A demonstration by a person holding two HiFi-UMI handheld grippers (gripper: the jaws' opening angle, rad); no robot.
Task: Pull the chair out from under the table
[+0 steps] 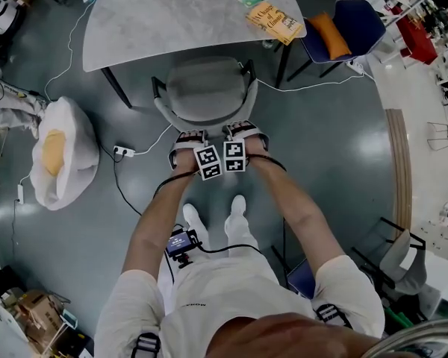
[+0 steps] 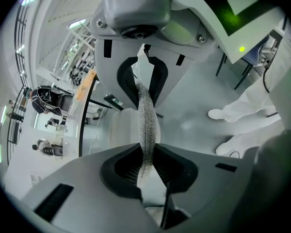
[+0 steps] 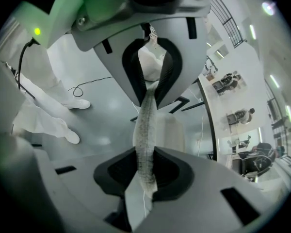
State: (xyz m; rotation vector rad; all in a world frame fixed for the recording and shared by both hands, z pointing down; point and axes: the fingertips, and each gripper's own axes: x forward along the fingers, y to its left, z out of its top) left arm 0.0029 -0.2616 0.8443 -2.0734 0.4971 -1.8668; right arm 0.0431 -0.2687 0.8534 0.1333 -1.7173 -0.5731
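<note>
A grey upholstered chair point(image 1: 207, 88) stands at the near edge of the grey table point(image 1: 157, 13), its seat mostly out from under the top. My left gripper point(image 1: 188, 142) and right gripper point(image 1: 245, 134) sit side by side on the top of its backrest. In the left gripper view the speckled grey backrest edge point(image 2: 146, 115) runs between the jaws, and my left gripper point(image 2: 145, 125) is shut on it. The right gripper view shows the same backrest edge point(image 3: 144, 125) pinched in my right gripper point(image 3: 146, 127).
Books point(image 1: 272, 17) lie on the table's right corner. A blue chair with an orange cushion point(image 1: 343, 28) stands at the right, a white bean bag point(image 1: 60, 151) at the left. A power strip with cables point(image 1: 123, 152) lies on the floor. The person's feet point(image 1: 216, 218) are just behind the chair.
</note>
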